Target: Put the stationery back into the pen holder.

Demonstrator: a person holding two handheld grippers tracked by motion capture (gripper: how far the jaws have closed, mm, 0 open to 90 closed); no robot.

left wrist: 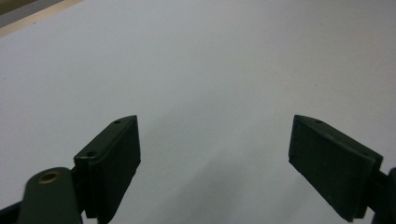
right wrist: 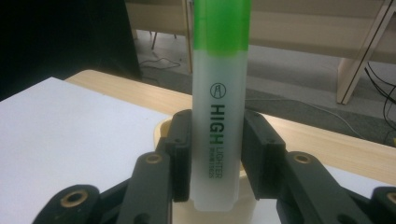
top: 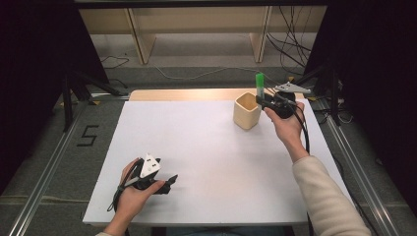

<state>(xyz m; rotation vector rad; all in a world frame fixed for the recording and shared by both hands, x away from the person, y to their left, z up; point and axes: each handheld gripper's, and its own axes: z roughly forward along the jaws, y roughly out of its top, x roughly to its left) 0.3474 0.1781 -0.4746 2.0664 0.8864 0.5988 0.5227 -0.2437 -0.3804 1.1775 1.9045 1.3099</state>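
A green-capped highlighter (top: 259, 84) stands upright in my right gripper (top: 263, 102), which is shut on it at the far right of the table. The right gripper view shows its white barrel (right wrist: 217, 140) clamped between the two black jaws, cap end up. A cream square cup (top: 246, 110) stands just left of that gripper; its rim (right wrist: 161, 128) shows behind the jaws. My left gripper (top: 172, 182) rests near the front left of the white table top (top: 206, 157), open, with bare white surface between its fingers (left wrist: 112, 158).
A strip of wooden table (top: 187, 94) shows beyond the white sheet. Behind it are wooden shelf legs (top: 140, 42) and loose cables (top: 295, 49) on the floor. Metal rails (top: 44, 182) run along both sides of the table.
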